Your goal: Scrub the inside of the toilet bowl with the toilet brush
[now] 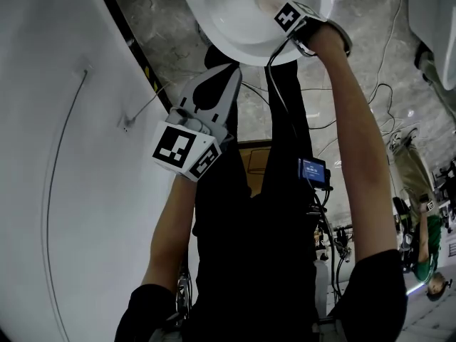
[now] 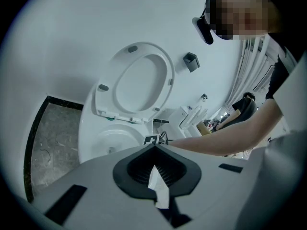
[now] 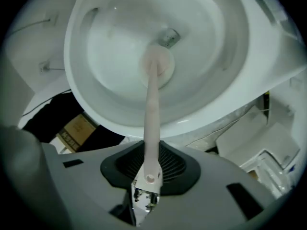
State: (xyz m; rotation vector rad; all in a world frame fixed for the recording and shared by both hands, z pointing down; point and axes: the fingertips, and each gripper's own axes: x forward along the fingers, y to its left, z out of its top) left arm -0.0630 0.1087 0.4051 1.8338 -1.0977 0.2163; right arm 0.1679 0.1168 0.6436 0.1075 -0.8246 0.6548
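Observation:
The white toilet bowl (image 1: 242,20) is at the top of the head view, and its seat and lid (image 2: 139,80) stand raised in the left gripper view. My right gripper (image 3: 149,176) is shut on the pale handle of the toilet brush (image 3: 152,104). The brush head (image 3: 157,63) rests at the bottom of the bowl (image 3: 110,42) beside the drain. Only the right gripper's marker cube (image 1: 288,16) shows over the rim. My left gripper (image 1: 212,91) hangs shut below the bowl, apart from it and holding nothing (image 2: 156,176).
A white wall (image 1: 71,155) with a black baseboard runs along the left. Cables lie on the grey stone floor (image 1: 356,63). A small screen device (image 1: 312,169) and a cardboard box (image 1: 253,159) sit near my body. A black holder (image 2: 191,61) hangs on the wall. Another person (image 1: 427,262) stands at the right.

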